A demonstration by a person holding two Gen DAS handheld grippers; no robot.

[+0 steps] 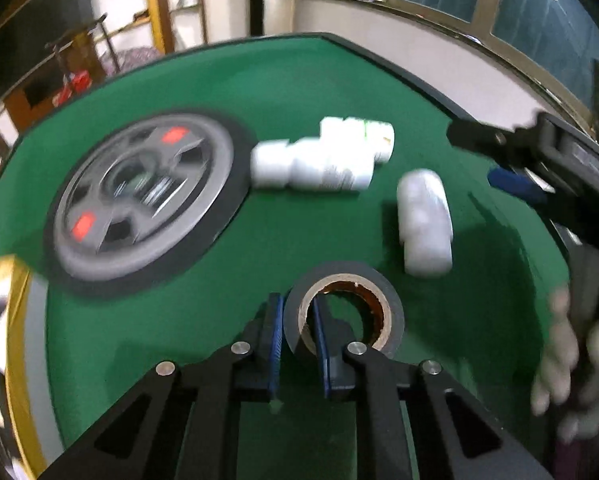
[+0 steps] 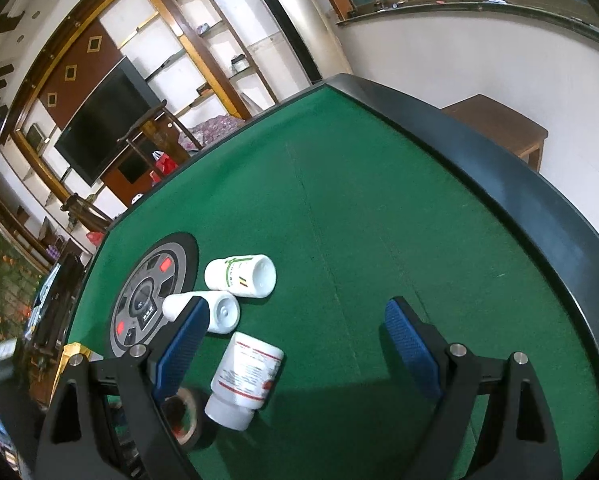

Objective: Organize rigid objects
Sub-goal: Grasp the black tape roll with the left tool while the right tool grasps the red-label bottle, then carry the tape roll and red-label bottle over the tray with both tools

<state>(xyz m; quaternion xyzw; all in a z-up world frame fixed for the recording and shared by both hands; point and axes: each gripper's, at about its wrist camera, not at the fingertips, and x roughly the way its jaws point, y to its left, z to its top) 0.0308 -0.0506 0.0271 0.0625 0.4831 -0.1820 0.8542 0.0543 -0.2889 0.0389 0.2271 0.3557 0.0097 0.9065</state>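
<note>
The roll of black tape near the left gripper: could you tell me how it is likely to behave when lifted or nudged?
The roll of black tape looks like a stiff ring on a cardboard core, so it should probably hold its shape. The left gripper pinches one wall only, one finger inside the hole, so the roll may swing or tilt. Stood on edge, it would likely roll across the green table.

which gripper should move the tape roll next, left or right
Left. The left gripper is already shut on the tape roll's wall, one finger inside the core. The right gripper hangs open above the bottles, holding nothing.
</note>
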